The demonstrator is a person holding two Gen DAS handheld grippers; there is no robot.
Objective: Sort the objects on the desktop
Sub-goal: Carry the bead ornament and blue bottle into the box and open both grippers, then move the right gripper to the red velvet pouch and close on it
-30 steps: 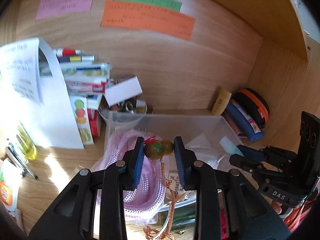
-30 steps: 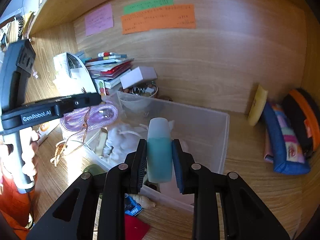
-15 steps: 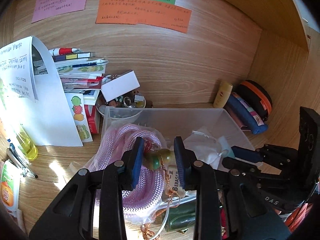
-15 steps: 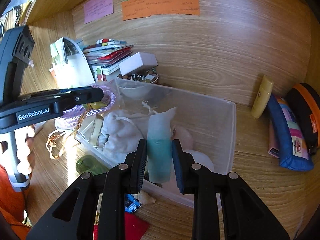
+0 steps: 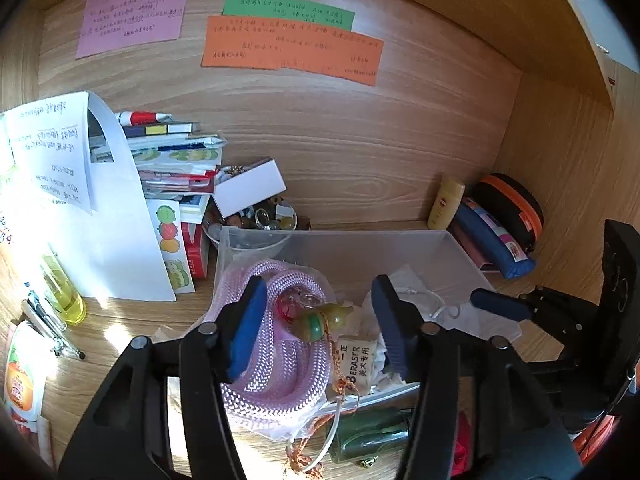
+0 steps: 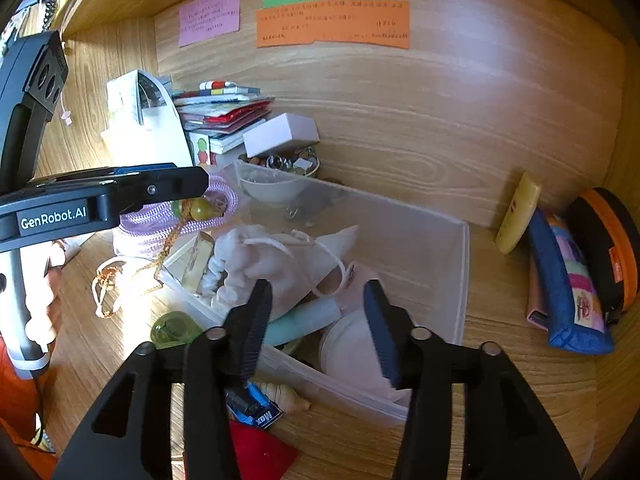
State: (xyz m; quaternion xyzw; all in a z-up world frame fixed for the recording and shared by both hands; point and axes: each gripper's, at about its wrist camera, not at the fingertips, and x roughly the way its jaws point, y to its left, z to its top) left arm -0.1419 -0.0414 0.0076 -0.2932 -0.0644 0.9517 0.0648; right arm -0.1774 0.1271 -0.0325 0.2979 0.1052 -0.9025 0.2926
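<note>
A clear plastic bin [image 5: 460,248] [image 6: 460,280] stands on the wooden desk. My left gripper [image 5: 320,320] is open over its left end. A gourd-bead charm [image 5: 320,320] with an orange cord lies free between the fingers, on a coiled pink rope [image 5: 276,368] and an eraser box [image 5: 356,360]. My right gripper [image 6: 316,316] is open over the bin's near side. A teal bottle [image 6: 300,320] lies in the bin beside a white drawstring pouch [image 6: 272,264].
Stacked books [image 5: 172,152], a white box [image 5: 248,188] and a bowl of trinkets [image 5: 256,224] stand left of the bin. Pencil cases [image 6: 568,280] and a yellow tube [image 6: 516,212] lie at right. A green bottle [image 5: 368,432], shell [image 6: 280,396] and red cloth [image 6: 260,456] lie in front.
Both grippers have opened. The left one lowered and let the bead charm drop onto the pink rope. The right one lowered and released the teal bottle into the bin.
</note>
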